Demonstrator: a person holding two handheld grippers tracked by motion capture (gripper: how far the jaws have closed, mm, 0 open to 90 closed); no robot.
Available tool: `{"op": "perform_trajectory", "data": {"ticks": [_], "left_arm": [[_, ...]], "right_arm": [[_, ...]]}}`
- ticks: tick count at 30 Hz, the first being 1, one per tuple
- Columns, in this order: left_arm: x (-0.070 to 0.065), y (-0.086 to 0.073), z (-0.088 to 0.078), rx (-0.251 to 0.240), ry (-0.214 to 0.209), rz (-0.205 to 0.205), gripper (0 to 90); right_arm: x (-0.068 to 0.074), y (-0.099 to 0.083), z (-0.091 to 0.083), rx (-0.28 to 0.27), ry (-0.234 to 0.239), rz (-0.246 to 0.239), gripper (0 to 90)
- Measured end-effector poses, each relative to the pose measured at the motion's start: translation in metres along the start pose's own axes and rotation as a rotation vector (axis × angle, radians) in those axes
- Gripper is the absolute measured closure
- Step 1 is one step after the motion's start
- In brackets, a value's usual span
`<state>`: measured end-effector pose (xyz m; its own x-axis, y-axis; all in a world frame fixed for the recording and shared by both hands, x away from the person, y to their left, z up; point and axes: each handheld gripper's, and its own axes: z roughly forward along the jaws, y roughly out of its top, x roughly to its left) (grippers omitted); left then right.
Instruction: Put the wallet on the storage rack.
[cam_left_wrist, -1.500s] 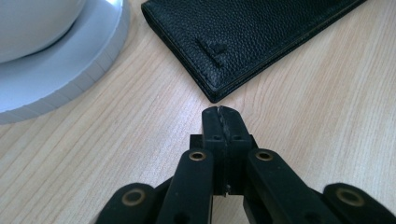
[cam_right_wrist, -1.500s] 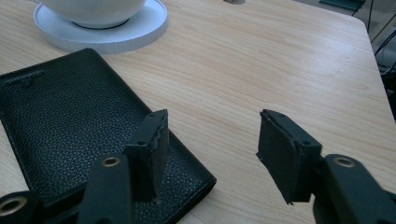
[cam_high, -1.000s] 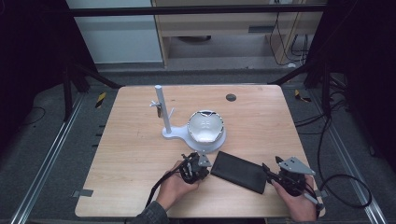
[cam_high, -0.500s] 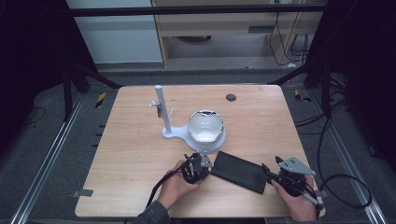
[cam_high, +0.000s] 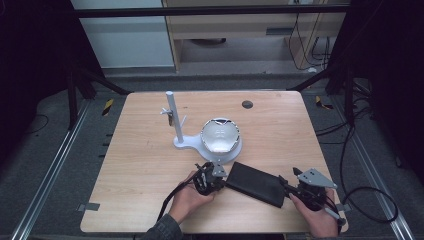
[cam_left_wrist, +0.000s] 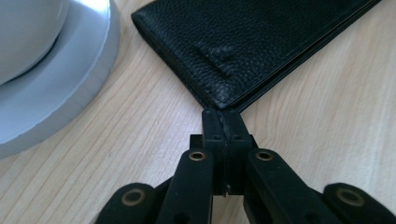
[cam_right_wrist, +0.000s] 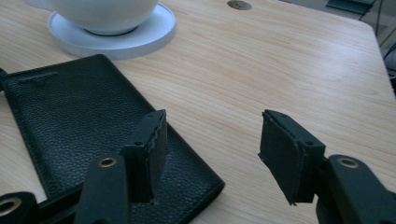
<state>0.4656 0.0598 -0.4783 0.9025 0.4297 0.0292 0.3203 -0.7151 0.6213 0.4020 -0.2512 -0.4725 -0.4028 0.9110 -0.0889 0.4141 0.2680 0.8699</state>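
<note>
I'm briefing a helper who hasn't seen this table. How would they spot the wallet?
On the wooden table, look at the near edge, in front of the white round base with the bowl-like dome. The wallet lies flat between the left gripper and right gripper. It is the one flat, black, grained-leather rectangle there.

Right gripper (cam_right_wrist: 210, 149) low over the wooden table (cam_right_wrist: 289, 65), jaws standing apart with nothing pressed between them, left jaw over the near corner of the black leather wallet (cam_right_wrist: 79, 121), right jaw over bare wood. Wallet lying flat, reaching from the near edge toward the far left. Beyond it, at far left, a white bowl (cam_right_wrist: 105, 14) on a white round base (cam_right_wrist: 140, 39); a small dark disc (cam_right_wrist: 239, 4) farther off.
</note>
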Motion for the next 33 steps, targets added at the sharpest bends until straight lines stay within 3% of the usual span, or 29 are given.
{"op": "perform_trajectory", "data": {"ticks": [4, 5, 8, 13, 14, 17, 23, 33], "left_arm": [[0.000, 0.001, -0.002, -0.023, 0.010, -0.009, 89.6], [0.001, 0.001, -0.003, -0.046, 0.002, -0.022, 89.6], [0.004, 0.003, -0.004, -0.079, -0.011, -0.053, 88.9], [0.005, 0.005, 0.000, -0.100, -0.033, -0.065, 85.9], [0.006, 0.005, 0.000, -0.102, -0.036, -0.069, 85.9], [0.006, 0.006, 0.002, -0.105, -0.039, -0.074, 85.3], [0.009, 0.011, 0.002, -0.098, -0.036, -0.072, 83.7], [0.008, 0.018, -0.001, -0.098, -0.023, -0.064, 84.9]], "right_arm": [[0.008, 0.006, 0.001, 0.008, 0.033, -0.031, 38.5], [0.017, 0.011, 0.003, 0.022, 0.086, -0.061, 33.9], [0.029, 0.017, 0.006, 0.043, 0.119, -0.104, 26.9], [0.045, 0.026, 0.010, 0.084, 0.152, -0.153, 16.5], [0.053, 0.030, 0.014, 0.112, 0.159, -0.188, 13.9], [0.060, 0.034, 0.021, 0.145, 0.168, -0.230, 12.1], [0.069, 0.034, 0.037, 0.195, 0.173, -0.251, 11.5], [0.069, 0.029, 0.046, 0.246, 0.174, -0.243, 10.4]]}}
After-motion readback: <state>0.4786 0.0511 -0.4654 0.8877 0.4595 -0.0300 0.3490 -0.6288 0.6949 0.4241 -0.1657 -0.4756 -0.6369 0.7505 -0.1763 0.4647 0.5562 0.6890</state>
